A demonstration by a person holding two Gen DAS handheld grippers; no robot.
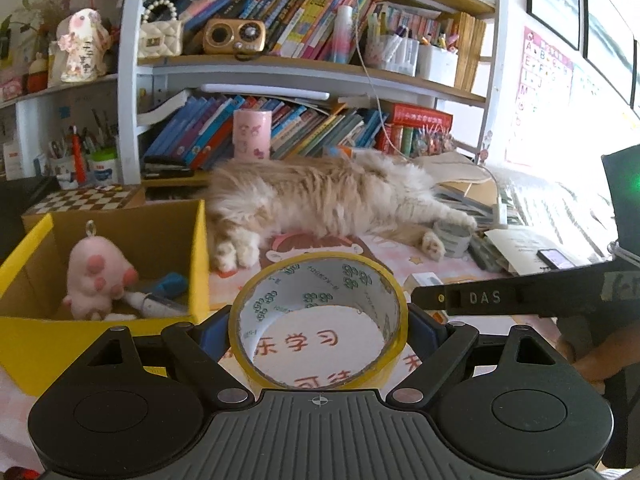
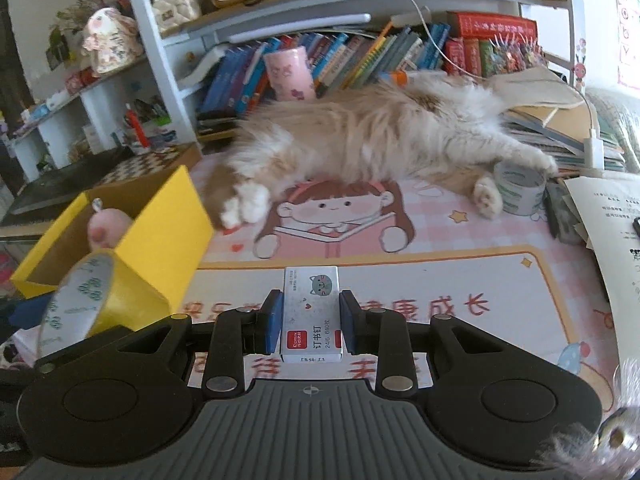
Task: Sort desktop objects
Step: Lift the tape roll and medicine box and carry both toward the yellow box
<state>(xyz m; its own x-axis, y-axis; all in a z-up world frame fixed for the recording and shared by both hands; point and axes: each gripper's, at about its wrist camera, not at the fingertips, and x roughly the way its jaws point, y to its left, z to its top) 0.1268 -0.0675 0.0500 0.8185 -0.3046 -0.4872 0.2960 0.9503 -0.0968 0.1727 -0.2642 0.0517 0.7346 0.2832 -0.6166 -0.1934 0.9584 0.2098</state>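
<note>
My left gripper (image 1: 319, 330) is shut on a yellow roll of tape (image 1: 320, 280), its blue pads pressing the roll's two sides above the pink desk mat. That tape roll (image 2: 78, 300) also shows at the left of the right wrist view. A yellow cardboard box (image 1: 24, 340) stands to the left, holding a pink plush paw keychain (image 1: 98, 276) and a blue and white pen (image 1: 160, 296). My right gripper (image 2: 310, 322) is shut on a small white staple box (image 2: 311, 312) with a cat drawing, lifted over the mat, with the yellow box (image 2: 168, 240) to its left.
A fluffy cat (image 2: 372, 132) lies across the back of the mat (image 2: 440, 272), one paw near the yellow box. A grey tape roll (image 2: 518, 192) sits by its hind paw. Papers (image 2: 608, 232) and a phone lie at right. Bookshelves (image 1: 304, 68) and a checkered box (image 1: 86, 198) stand behind.
</note>
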